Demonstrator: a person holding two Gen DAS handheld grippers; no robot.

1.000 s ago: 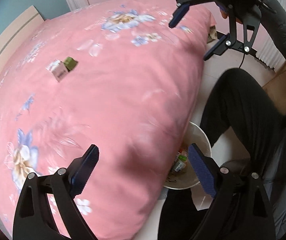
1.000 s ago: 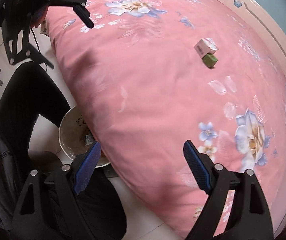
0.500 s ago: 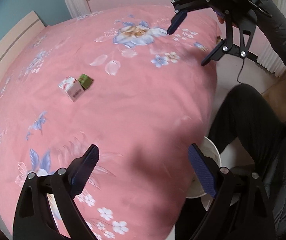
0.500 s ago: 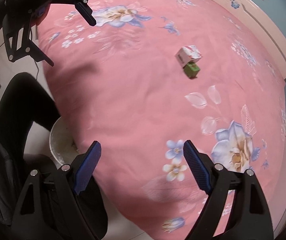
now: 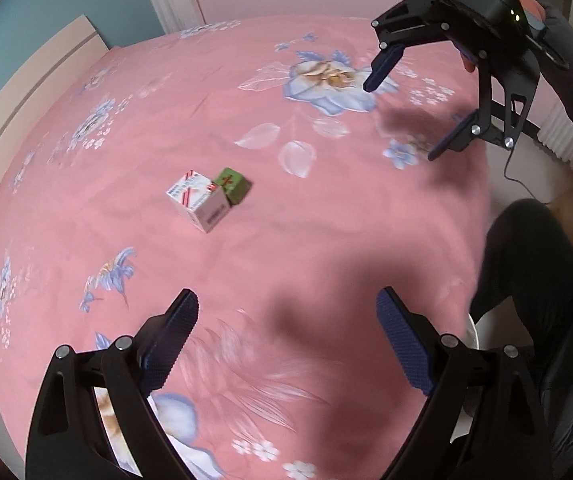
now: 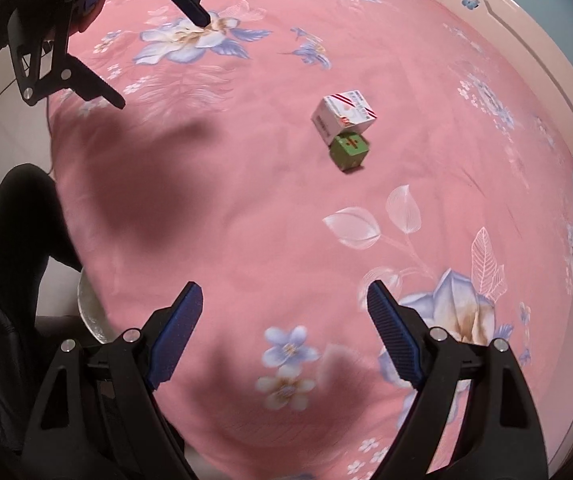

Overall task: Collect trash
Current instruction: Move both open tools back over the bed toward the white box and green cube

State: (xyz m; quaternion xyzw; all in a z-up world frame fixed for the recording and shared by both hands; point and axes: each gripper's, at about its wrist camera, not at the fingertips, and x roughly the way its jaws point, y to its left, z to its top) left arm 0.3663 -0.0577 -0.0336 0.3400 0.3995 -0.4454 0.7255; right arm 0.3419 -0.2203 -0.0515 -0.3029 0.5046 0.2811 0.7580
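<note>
Boxes [image 5: 208,196] beyond two downward-tilted grippers [image 5: 286,336]

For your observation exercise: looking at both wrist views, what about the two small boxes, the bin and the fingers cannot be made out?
- White box: print too small and blurred, both views.
- Green box: its side against the white box is hidden; contents unseen.
- White bin: mostly hidden by the pink bedspread edge; contents not visible.
- Left gripper and right gripper: fingers open, bases cut off by the frame.
</note>
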